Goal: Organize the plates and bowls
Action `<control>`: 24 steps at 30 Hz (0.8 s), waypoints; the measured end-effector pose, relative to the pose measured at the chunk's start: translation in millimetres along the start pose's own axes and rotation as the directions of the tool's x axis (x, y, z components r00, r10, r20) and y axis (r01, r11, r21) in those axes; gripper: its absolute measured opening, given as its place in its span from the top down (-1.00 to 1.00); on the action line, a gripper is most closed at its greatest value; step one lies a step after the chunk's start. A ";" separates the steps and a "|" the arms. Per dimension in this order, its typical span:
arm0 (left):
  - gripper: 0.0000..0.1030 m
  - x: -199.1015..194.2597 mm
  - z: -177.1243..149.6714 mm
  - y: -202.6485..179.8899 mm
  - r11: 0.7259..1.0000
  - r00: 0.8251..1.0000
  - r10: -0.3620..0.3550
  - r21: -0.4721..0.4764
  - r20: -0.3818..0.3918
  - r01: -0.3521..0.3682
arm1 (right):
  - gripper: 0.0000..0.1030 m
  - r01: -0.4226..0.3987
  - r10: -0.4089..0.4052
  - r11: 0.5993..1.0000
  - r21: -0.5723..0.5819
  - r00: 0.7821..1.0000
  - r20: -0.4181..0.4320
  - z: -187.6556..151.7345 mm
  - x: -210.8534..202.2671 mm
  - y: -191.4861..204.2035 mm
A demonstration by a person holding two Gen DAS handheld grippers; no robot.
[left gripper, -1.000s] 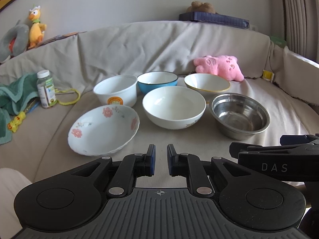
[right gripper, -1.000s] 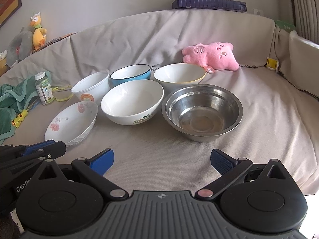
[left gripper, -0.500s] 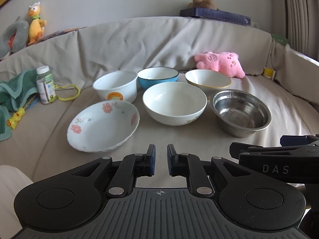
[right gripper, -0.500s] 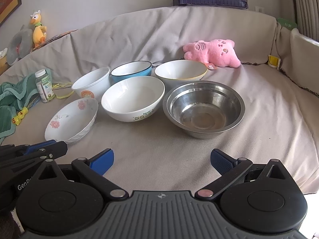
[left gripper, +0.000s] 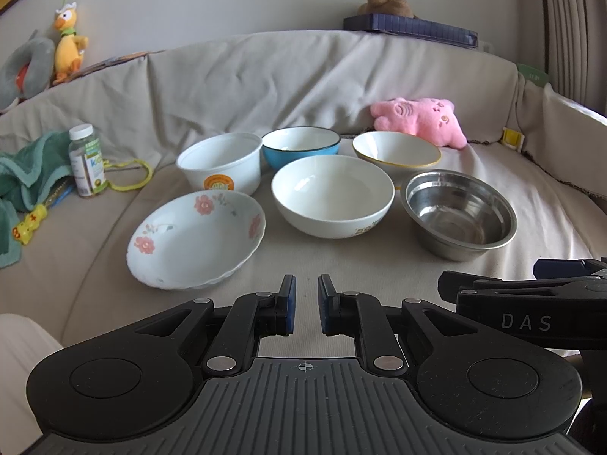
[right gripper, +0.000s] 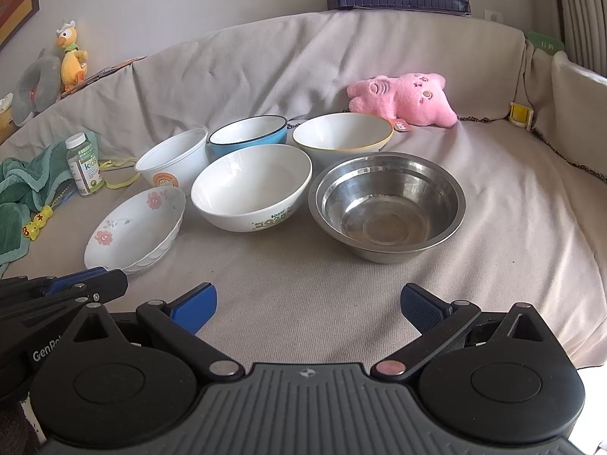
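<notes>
On sofa cover, steel bowl was seen straight ahead of wide-spread right gripper — left gripper, nearly pressed together, faced floral plate.

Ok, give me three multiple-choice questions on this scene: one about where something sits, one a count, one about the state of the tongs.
1. Where is the steel bowl among the dishes?
A far left
B far right
C rear middle
2. How many dishes are on the sofa?
A four
B six
C eight
3. How are the right tongs?
A open, empty
B shut on a bowl
C shut, empty

B: it is rightmost, front row.
B: five bowls plus the floral plate.
A: its pads are spread wide, nothing between them.
</notes>
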State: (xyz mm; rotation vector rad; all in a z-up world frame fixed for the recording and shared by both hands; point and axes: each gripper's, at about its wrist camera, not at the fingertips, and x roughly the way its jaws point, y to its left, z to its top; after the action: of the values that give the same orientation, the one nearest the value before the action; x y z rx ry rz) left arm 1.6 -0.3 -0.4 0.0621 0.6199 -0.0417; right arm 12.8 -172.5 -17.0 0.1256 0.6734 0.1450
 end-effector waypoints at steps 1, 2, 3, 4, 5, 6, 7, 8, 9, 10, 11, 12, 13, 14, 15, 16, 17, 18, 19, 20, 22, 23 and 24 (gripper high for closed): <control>0.70 0.1 0.0 0.0 1.000 1.000 0.000 0.000 0.000 0.000 | -1.00 0.000 0.000 1.000 0.000 1.000 0.000 -0.1 -0.1 -0.1; 0.70 0.3 0.1 0.1 1.000 1.000 0.000 0.000 0.000 0.000 | -1.00 0.000 0.000 1.000 0.000 1.000 0.000 -0.1 -0.1 -0.1; 0.70 0.2 0.1 0.1 1.000 1.000 0.000 0.000 0.000 0.000 | -1.00 0.000 0.000 1.000 0.000 1.000 0.000 -0.2 -0.2 0.0; 0.70 0.2 0.1 0.0 1.000 1.000 -0.001 0.000 -0.001 0.001 | -1.00 0.000 0.000 1.000 0.000 1.000 0.000 -0.1 -0.1 0.0; 0.70 0.2 0.1 0.0 1.000 1.000 0.000 -0.001 -0.001 0.000 | -1.00 0.000 0.000 1.000 -0.001 1.000 0.001 -0.1 -0.2 0.0; 0.70 0.2 0.1 0.0 1.000 1.000 0.000 -0.001 0.000 0.000 | -1.00 0.000 0.000 1.000 -0.001 1.000 0.001 0.1 -0.1 0.1; 0.70 0.1 0.1 -0.1 1.000 1.000 0.000 -0.001 -0.001 0.000 | -1.00 0.000 0.000 1.000 -0.002 1.000 0.001 -0.2 0.2 -0.2; 0.70 0.4 0.0 0.0 1.000 1.000 -0.001 -0.001 -0.001 0.001 | -1.00 -0.001 0.001 1.000 -0.002 1.000 0.000 -0.4 0.5 -0.1; 0.70 0.5 -0.1 0.1 1.000 1.000 -0.001 -0.002 -0.002 0.001 | -1.00 -0.001 0.001 1.000 -0.002 1.000 0.000 -0.3 0.4 0.0; 0.70 0.4 -0.1 0.0 1.000 1.000 -0.001 -0.002 -0.001 0.001 | -1.00 0.000 0.000 1.000 -0.002 1.000 -0.001 -0.9 0.8 0.0; 0.70 0.9 -0.1 0.1 1.000 1.000 -0.002 -0.003 -0.003 0.002 | -1.00 0.000 0.000 1.000 -0.003 1.000 -0.001 -1.0 1.1 0.2; 0.70 1.8 -0.6 0.1 1.000 1.000 -0.003 -0.005 -0.005 0.003 | -1.00 0.000 0.000 1.000 -0.003 1.000 -0.002 -0.9 1.2 0.0; 0.70 2.7 -1.2 0.2 1.000 1.000 -0.004 -0.006 -0.007 0.004 | -1.00 0.000 0.000 1.000 -0.003 1.000 -0.001 -0.9 1.2 0.2; 0.70 3.6 -1.3 0.2 1.000 1.000 -0.006 -0.008 -0.009 0.006 | -1.00 0.000 0.000 1.000 -0.004 1.000 -0.001 -1.1 1.3 0.3; 0.70 4.9 -1.7 0.7 1.000 1.000 -0.010 -0.010 -0.012 0.009 | -1.00 0.001 -0.001 1.000 -0.003 1.000 0.000 -0.9 1.2 0.2; 0.70 5.9 -1.9 1.1 1.000 1.000 -0.013 -0.013 -0.013 0.013 | -1.00 0.001 -0.001 1.000 -0.004 1.000 0.001 -1.0 1.5 0.3; 0.70 7.1 -2.2 1.8 1.000 1.000 -0.018 -0.016 -0.015 0.018 | -1.00 0.002 -0.002 1.000 -0.005 1.000 -0.001 -0.7 1.8 0.2; 0.70 8.6 -2.3 2.6 1.000 1.000 -0.025 -0.018 -0.018 0.025 | -1.00 0.003 -0.003 1.000 -0.005 1.000 -0.002 -0.6 1.9 0.0; 0.70 10.1 -2.6 2.8 0.999 0.999 -0.034 -0.017 -0.021 0.034 | -1.00 0.007 -0.007 1.000 -0.006 1.000 -0.002 -0.4 2.5 0.2; 0.70 11.8 -2.8 3.2 0.999 0.999 -0.043 -0.017 -0.024 0.042 | -1.00 0.009 -0.009 1.000 -0.006 1.000 -0.002 0.1 3.4 0.0; 0.70 14.8 -1.8 6.0 0.999 0.998 -0.051 -0.014 -0.024 0.050 | -1.00 0.015 -0.015 1.000 -0.008 1.000 -0.001 2.1 5.7 0.6; 0.70 16.8 -1.0 7.6 0.999 0.999 -0.047 -0.012 -0.023 0.046 | -1.00 0.018 -0.018 1.000 -0.009 1.000 0.000 3.6 7.2 0.6; 0.70 19.5 0.2 10.4 0.999 0.999 -0.040 -0.013 -0.022 0.040 | -1.00 0.022 -0.022 1.000 -0.010 1.000 0.002 5.6 8.8 0.6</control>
State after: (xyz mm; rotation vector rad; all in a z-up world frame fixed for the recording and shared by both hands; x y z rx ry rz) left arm 18.2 9.6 -11.1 0.0376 0.6435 -0.0761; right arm 23.1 -170.8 -18.0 0.1085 0.6721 0.1272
